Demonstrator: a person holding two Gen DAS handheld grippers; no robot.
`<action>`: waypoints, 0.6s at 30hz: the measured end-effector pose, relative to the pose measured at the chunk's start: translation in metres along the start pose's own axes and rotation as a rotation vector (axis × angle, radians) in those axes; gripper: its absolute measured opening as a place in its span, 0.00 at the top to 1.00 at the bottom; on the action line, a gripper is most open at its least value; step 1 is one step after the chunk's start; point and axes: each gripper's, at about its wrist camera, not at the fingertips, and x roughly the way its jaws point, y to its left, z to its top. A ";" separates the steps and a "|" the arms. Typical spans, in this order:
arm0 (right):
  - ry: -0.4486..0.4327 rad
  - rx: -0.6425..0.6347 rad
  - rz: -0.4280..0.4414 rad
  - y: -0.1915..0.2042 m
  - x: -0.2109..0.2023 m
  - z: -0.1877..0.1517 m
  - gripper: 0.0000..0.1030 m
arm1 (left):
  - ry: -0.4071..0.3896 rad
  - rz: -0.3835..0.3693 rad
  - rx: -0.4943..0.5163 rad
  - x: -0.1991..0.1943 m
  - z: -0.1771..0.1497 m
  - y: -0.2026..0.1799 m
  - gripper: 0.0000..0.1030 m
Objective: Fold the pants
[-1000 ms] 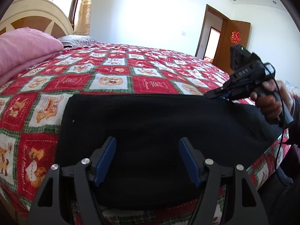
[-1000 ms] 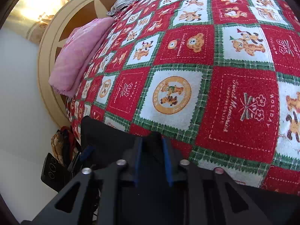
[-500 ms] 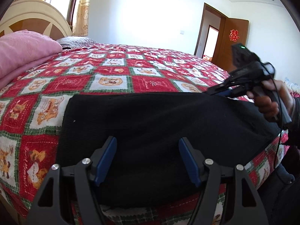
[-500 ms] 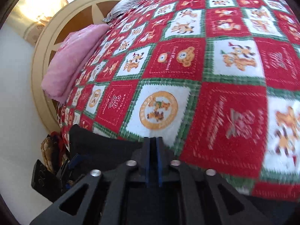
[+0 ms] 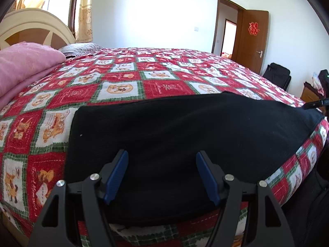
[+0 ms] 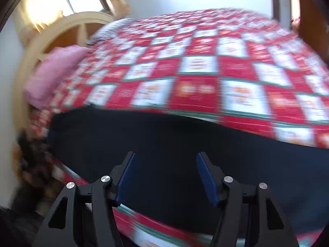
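— Where are the pants?

— The black pants (image 5: 185, 131) lie flat across the lower middle of the left wrist view, a wide dark band on the red, white and green patchwork bedspread (image 5: 160, 86), along the near edge of the bed. Their left end is squared off; their right end runs to the right edge of the frame.

— And the left gripper?

— The left gripper (image 5: 162, 154) sits at the bottom centre of that view, its blue-padded fingers (image 5: 118, 170) spread wide apart with nothing between them. Whether they touch the cloth, I cannot tell.

— The right one?

— In its own view, which is blurred, the right gripper (image 6: 165, 154) is also spread wide, blue pads (image 6: 206, 177) apart and holding nothing, with the pants (image 6: 164, 144) filling the lower half of the frame behind it. In the left wrist view, only a dark tip of it (image 5: 315, 104) shows at the far right edge, just at the right end of the pants.

— What else is around?

— A pink folded blanket (image 5: 22, 68) at the left edge, by the cream headboard (image 5: 30, 28) in the upper left. A striped pillow (image 5: 82, 47) lies beyond it. In the upper right, a brown wooden door (image 5: 254, 41) stands open with a red ornament (image 5: 253, 28) on it, and a black bag (image 5: 277, 76) sits below it.
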 end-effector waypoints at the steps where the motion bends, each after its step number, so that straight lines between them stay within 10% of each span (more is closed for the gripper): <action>1: -0.008 0.005 -0.028 -0.007 -0.007 -0.004 0.40 | -0.003 -0.003 0.008 0.000 -0.001 0.000 0.30; 8: 0.111 0.088 -0.091 -0.052 -0.005 -0.062 0.42 | -0.009 -0.012 0.035 -0.002 -0.005 0.000 0.30; 18: 0.051 0.124 -0.114 -0.046 -0.033 -0.079 0.46 | -0.020 0.027 0.016 -0.016 0.008 -0.009 0.29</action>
